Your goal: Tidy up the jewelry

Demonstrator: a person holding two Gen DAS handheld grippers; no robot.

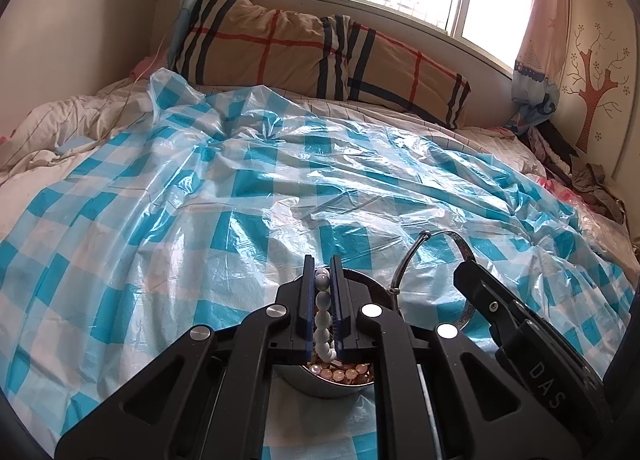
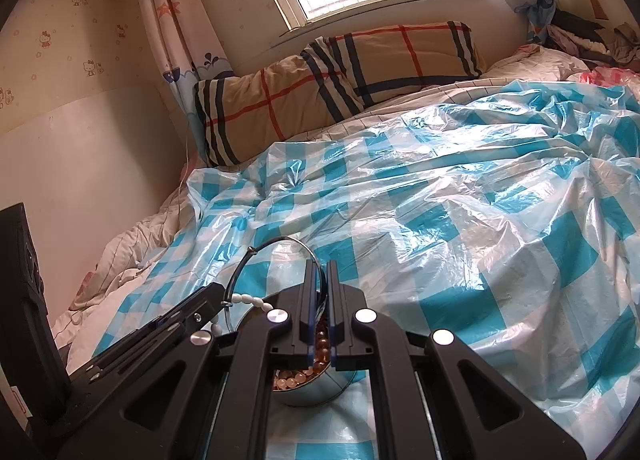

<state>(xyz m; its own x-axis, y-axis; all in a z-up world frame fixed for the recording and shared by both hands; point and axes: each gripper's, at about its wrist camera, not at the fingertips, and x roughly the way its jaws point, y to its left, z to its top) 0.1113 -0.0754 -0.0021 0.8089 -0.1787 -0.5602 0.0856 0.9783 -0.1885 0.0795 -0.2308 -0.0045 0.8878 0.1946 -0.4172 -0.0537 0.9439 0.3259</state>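
Observation:
My left gripper [image 1: 322, 264] is shut on a strand of white beads [image 1: 323, 320] that hangs down between its pads. Below it stands a round metal tin [image 1: 328, 384] holding amber and pearl-like beads. To its right, my right gripper [image 1: 464, 272] holds a thin silver bangle [image 1: 404, 260] upright beside the tin. In the right wrist view, the right gripper [image 2: 320, 266] is shut on the bangle [image 2: 248, 260] above the tin [image 2: 316, 392]. The left gripper [image 2: 218, 294] comes in from the left with the white beads [image 2: 250, 300] draped from its tip.
The tin sits on a blue-and-white checked plastic sheet [image 1: 240, 188] spread over a bed. Plaid pillows [image 1: 280, 48] lie against the wall under the window. Curtains hang at both sides, and a heap of clothes [image 1: 592, 188] lies at the far right.

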